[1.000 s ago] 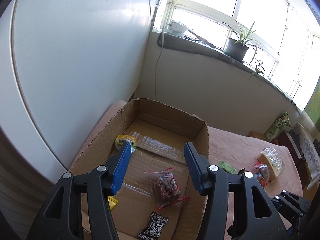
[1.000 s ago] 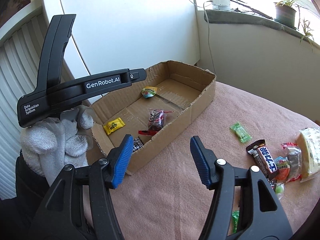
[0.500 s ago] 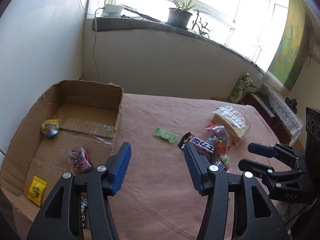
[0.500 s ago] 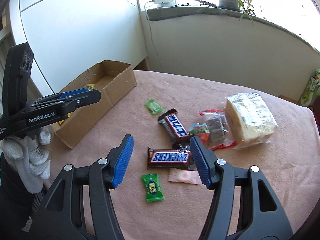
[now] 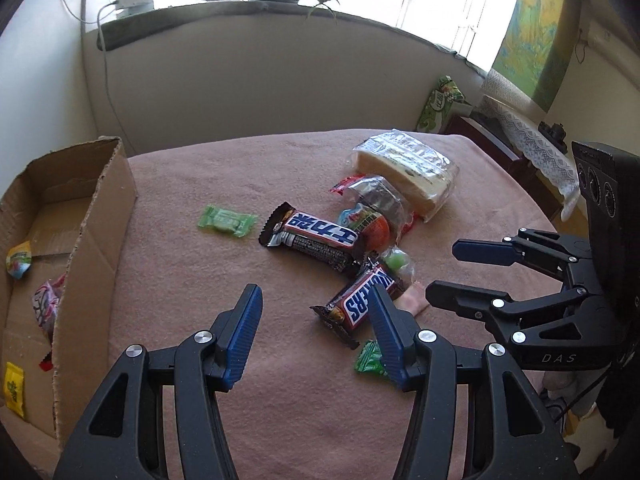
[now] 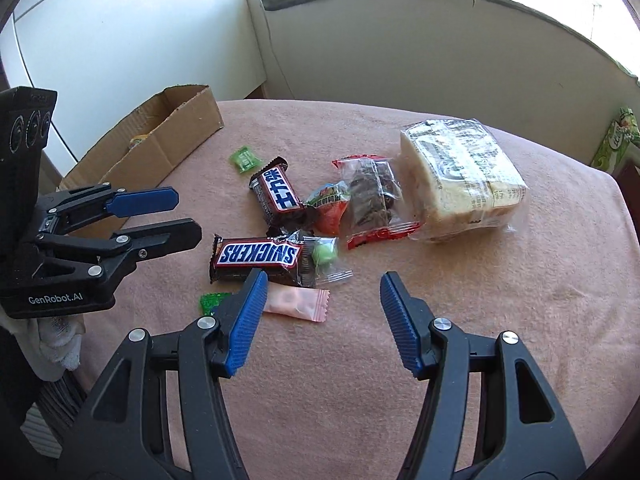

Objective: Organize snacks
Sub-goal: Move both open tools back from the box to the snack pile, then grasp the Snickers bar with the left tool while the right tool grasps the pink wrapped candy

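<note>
Loose snacks lie on the pink tablecloth: a Snickers bar [image 5: 360, 304] [image 6: 256, 256], a second chocolate bar [image 5: 316, 236] [image 6: 280, 194], a green candy [image 5: 226, 220] [image 6: 244, 159], a pink sachet [image 6: 296, 300] and a wrapped bread pack [image 5: 408, 168] [image 6: 460, 176]. The cardboard box [image 5: 96, 240] [image 6: 172, 140] at the left holds a yellow sachet [image 5: 12, 388] and a red-wrapped snack [image 5: 44, 308]. My left gripper [image 5: 316, 320] [image 6: 188, 216] hovers open just short of the Snickers, holding nothing. My right gripper [image 6: 320, 300] [image 5: 444, 272] is open above the cloth beside the pink sachet, also holding nothing.
A clear pack with red ends [image 6: 372, 200], an orange jelly cup [image 6: 330, 208] and a small green candy [image 5: 370, 360] crowd the pile. A green bag [image 5: 442, 104] stands beyond the table's far right edge. A gloved hand [image 6: 56, 340] holds the left gripper.
Both grippers swung away from the cardboard box to the right and dropped toward the snack pile. Their jaws stayed equally wide, with nothing picked up.
</note>
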